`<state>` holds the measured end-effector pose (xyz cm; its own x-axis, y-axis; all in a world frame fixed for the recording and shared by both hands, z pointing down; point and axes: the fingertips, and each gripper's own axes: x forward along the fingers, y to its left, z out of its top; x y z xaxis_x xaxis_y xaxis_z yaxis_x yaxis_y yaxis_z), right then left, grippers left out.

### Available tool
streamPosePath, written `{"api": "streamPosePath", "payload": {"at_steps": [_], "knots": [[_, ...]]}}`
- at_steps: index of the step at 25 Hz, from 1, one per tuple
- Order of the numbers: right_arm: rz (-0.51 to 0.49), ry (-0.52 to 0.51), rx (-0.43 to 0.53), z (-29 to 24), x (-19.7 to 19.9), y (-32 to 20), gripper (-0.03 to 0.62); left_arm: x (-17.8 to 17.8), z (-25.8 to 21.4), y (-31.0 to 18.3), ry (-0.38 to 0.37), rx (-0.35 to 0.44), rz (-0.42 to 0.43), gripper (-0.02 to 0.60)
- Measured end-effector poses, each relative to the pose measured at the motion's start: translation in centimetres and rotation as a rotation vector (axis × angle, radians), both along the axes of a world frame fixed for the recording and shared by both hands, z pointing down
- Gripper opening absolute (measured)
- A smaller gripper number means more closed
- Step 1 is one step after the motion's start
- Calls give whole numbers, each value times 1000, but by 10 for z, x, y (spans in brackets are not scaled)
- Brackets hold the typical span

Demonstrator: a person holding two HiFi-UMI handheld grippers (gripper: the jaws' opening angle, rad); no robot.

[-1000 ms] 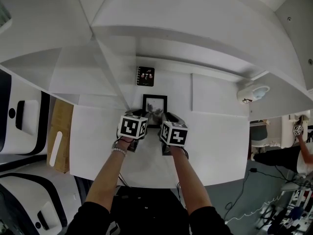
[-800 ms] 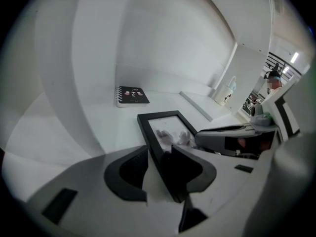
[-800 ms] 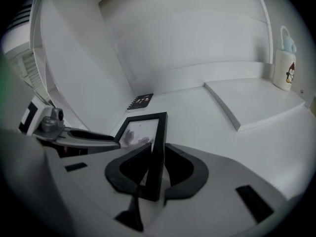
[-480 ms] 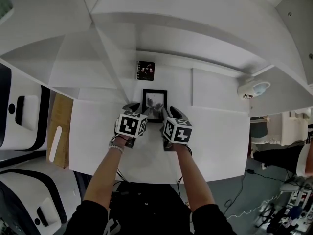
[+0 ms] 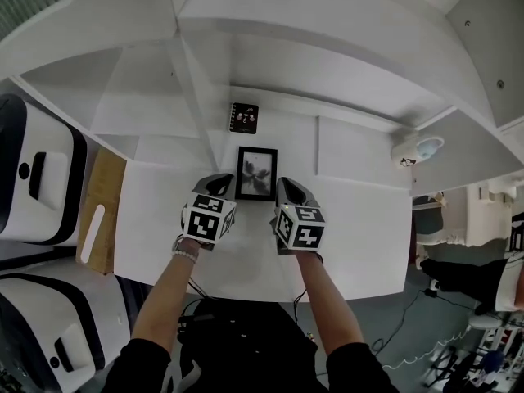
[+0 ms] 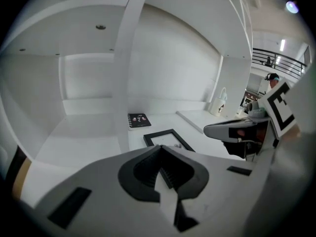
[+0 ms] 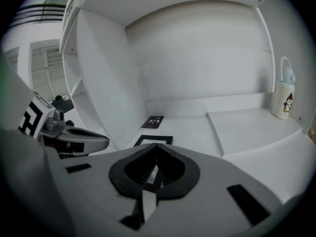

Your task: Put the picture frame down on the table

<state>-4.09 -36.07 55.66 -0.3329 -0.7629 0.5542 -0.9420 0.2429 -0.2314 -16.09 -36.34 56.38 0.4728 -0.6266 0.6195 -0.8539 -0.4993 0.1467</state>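
Observation:
The black picture frame [image 5: 255, 173] lies flat on the white table [image 5: 360, 228], picture side up. Its near edge also shows in the left gripper view as the frame [image 6: 168, 138] and in the right gripper view as the frame [image 7: 154, 139]. My left gripper [image 5: 219, 178] sits just left of the frame's near corner, apart from it. My right gripper [image 5: 286, 183] is just right of the frame. Both stand shut with nothing between the jaws, seen as the left gripper [image 6: 160, 149] and the right gripper [image 7: 157, 147].
A small black notebook [image 5: 243, 117] lies beyond the frame against the back wall. A white bottle [image 5: 413, 150] stands on the raised ledge at the right. A wooden board [image 5: 98, 219] sits off the table's left edge. Shelf walls rise behind and to the left.
Both grippers have drawn back toward me and apart from the frame's near corners. The frame now lies alone on the table.

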Motion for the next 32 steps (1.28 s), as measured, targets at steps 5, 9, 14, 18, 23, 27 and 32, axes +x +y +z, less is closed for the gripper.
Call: {"api": "streamPosePath", "payload": {"at_steps": [5, 9, 14, 18, 23, 27, 32], "knots": [[-42, 3, 61, -23, -4, 17, 2, 4, -27, 18, -1, 64, 40, 2], [-74, 35, 125, -48, -3, 29, 2, 7, -52, 26, -10, 132, 44, 2], [-108, 72, 217, -83, 0, 45, 2, 10, -82, 40, -15, 206, 33, 2], [-114, 76, 281, -111, 5, 56, 2, 16, -111, 51, -16, 274, 32, 2], [-125, 88, 365, -146, 9, 72, 2, 18, -143, 66, -33, 339, 21, 2], [-138, 94, 431, -174, 13, 83, 2, 18, -168, 77, -13, 391, -6, 2], [-142, 55, 480, -202, 18, 103, 2, 12, -192, 93, 26, 428, -46, 2]]}}
